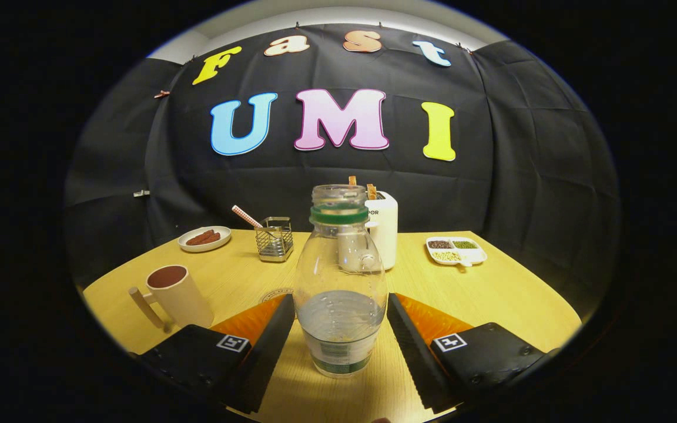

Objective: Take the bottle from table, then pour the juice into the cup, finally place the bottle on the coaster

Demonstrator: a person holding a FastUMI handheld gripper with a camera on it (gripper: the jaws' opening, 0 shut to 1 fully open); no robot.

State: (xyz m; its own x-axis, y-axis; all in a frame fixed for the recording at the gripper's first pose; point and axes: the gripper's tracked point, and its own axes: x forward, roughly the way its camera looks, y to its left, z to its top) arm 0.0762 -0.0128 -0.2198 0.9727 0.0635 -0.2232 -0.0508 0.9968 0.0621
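A clear plastic bottle with a green neck ring and no cap stands upright on the wooden table, about a third full of clear liquid. My gripper has one finger on each side of it. Both black fingertips touch the bottle's widest part, so the gripper is shut on the bottle. To the left, beyond the left finger, a cream cup with a wooden handle shows a dark inside. A sliver of the round coaster peeks out behind the left fingertip, just left of the bottle.
Along the back of the table sit a white plate with brown sticks, a metal wire holder with a striped straw, a white container right behind the bottle, and a divided white dish of seeds to the right.
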